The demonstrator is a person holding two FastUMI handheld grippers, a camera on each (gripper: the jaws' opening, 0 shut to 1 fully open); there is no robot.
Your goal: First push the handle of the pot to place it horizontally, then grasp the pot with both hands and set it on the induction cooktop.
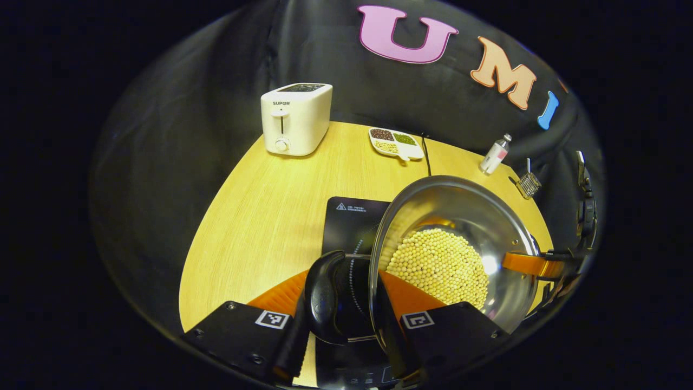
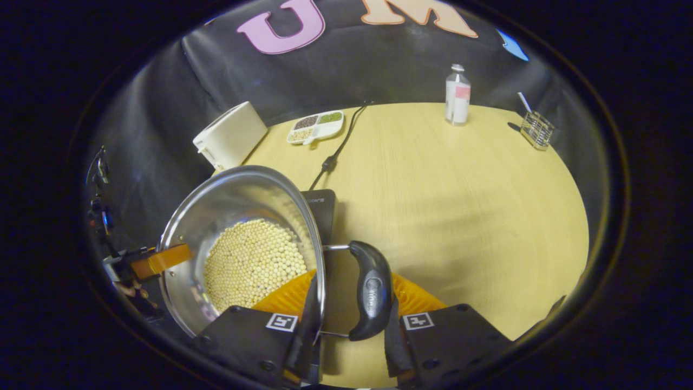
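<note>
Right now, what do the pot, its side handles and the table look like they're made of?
The pot looks like polished stainless steel: its wall mirrors the beans and shows bright glints. The side handle looks like glossy black moulded plastic on a thin metal wire bracket, though it could be coated metal. The table looks like pale wood or wood-look laminate: matte, with fine straight grain lines.

A white toaster (image 1: 296,118) stood at the back of the wooden bench (image 1: 260,216). Near it lay a small tray of beans (image 1: 396,143). A little bottle (image 2: 457,95) and a wire basket (image 2: 536,129) stood farther along.
</note>
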